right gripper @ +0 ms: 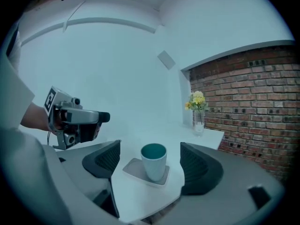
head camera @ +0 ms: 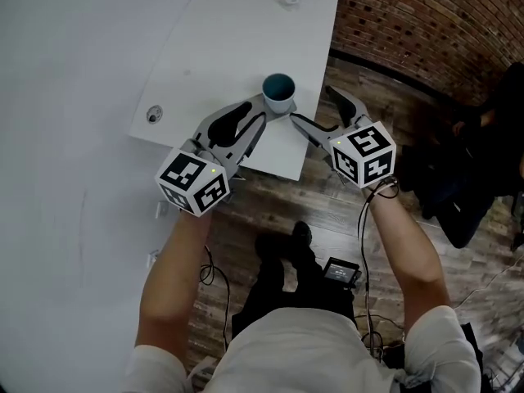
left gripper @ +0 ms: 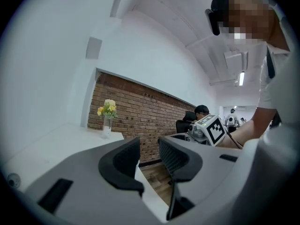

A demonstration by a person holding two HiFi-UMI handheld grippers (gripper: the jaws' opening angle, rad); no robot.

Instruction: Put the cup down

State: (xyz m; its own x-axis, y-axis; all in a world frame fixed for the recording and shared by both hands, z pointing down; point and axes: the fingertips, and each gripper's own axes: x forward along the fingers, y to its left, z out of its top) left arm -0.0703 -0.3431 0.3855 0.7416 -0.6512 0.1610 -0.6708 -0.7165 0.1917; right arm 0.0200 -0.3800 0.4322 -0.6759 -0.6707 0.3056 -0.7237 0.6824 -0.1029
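Note:
A white cup with a teal inside (head camera: 278,93) stands upright on a grey coaster (right gripper: 140,175) near the front right edge of the white table (head camera: 221,47). My right gripper (head camera: 311,105) is open, its jaws wide apart just right of the cup. In the right gripper view the cup (right gripper: 153,161) shows between the two pads with neither touching it. My left gripper (head camera: 260,113) lies low at the cup's near left, its tips close to the coaster. Its jaws (left gripper: 149,158) stand a narrow gap apart with nothing between them. The cup is hidden in the left gripper view.
A glass vase of yellow flowers (right gripper: 198,111) stands at the table's far end. A small round grommet (head camera: 153,115) sits near the table's left edge. A brick wall (head camera: 409,23) and wooden floor (head camera: 270,199) lie to the right, with dark seated figures (head camera: 475,162) beyond.

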